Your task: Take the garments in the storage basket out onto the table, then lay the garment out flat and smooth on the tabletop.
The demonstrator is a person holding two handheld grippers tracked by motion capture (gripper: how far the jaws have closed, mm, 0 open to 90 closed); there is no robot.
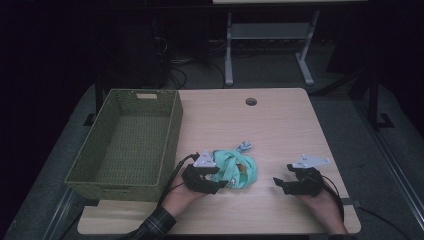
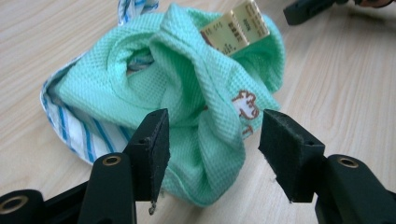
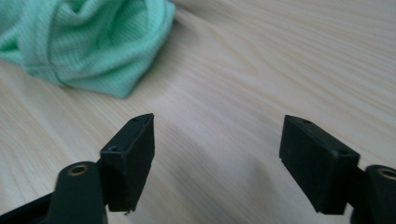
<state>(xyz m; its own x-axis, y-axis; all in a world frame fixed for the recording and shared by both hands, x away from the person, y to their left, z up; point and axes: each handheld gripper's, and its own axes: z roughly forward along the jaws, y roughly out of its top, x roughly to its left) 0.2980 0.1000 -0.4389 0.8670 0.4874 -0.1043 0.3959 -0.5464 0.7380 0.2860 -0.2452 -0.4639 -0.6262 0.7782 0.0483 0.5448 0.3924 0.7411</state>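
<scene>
Cloth (image 1: 235,169), mint green and bunched into a loose heap, lies on the wooden table (image 1: 280,125) at lower centre of the high view, with the left gripper (image 1: 215,181) at its lower left edge. In the left gripper view the two black jaws stand spread, a fold of the green fabric (image 2: 196,107) lying between them without either pad pressing on it; a blue-striped white lining (image 2: 79,135) peeks out at the left of the heap and a gold paper tag (image 2: 236,27) sticks up at the top. The right gripper (image 1: 282,184) rests at lower right of the high view, well apart from the heap, its jaws also spread over bare wood with nothing between them; its own view catches a corner of the green fabric (image 3: 84,42) at upper left. A green woven basket (image 1: 165,150) sits along the table's left edge, just beside the cloth. A round hole (image 1: 251,102) marks the tabletop near its far edge.
</scene>
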